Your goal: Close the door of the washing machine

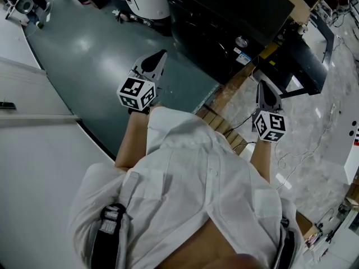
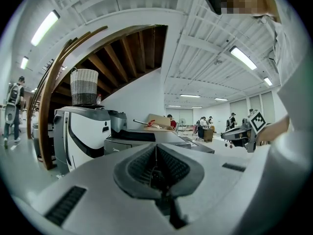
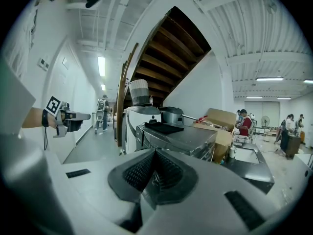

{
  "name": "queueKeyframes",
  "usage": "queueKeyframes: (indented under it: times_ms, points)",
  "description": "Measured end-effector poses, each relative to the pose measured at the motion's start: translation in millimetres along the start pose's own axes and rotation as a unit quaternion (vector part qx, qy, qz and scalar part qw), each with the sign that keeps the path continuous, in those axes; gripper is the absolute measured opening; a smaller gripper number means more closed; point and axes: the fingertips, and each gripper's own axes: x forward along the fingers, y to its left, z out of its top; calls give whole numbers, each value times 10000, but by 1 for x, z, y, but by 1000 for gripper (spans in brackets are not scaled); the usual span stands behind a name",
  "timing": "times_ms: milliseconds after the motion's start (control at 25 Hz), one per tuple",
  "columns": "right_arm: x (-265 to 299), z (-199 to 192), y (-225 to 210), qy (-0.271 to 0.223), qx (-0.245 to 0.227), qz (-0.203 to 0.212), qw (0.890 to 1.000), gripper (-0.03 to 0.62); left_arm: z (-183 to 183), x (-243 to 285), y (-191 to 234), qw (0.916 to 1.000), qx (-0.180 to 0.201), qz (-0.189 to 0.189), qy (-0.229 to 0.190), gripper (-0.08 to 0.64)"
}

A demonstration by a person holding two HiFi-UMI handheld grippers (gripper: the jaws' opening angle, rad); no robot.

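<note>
We hold the left gripper (image 1: 159, 59) and right gripper (image 1: 262, 88) both clamped together on nothing, short of the washing machine (image 1: 224, 15) at the far edge of the green floor (image 1: 95, 49), whose door, not discernible here, we judge rigid, hinged and light, best pushed at its free edge.

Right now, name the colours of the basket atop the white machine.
Basket: pale above, grey below; clearest in the left gripper view.
</note>
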Motion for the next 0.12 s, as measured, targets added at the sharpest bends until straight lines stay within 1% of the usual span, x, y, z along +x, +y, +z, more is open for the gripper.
queueKeyframes:
  times_ms: [120]
  points:
    - [2, -2, 0, 21, -7, 13, 10000, 26, -2, 2, 0, 10000, -37, -8, 20, 14]
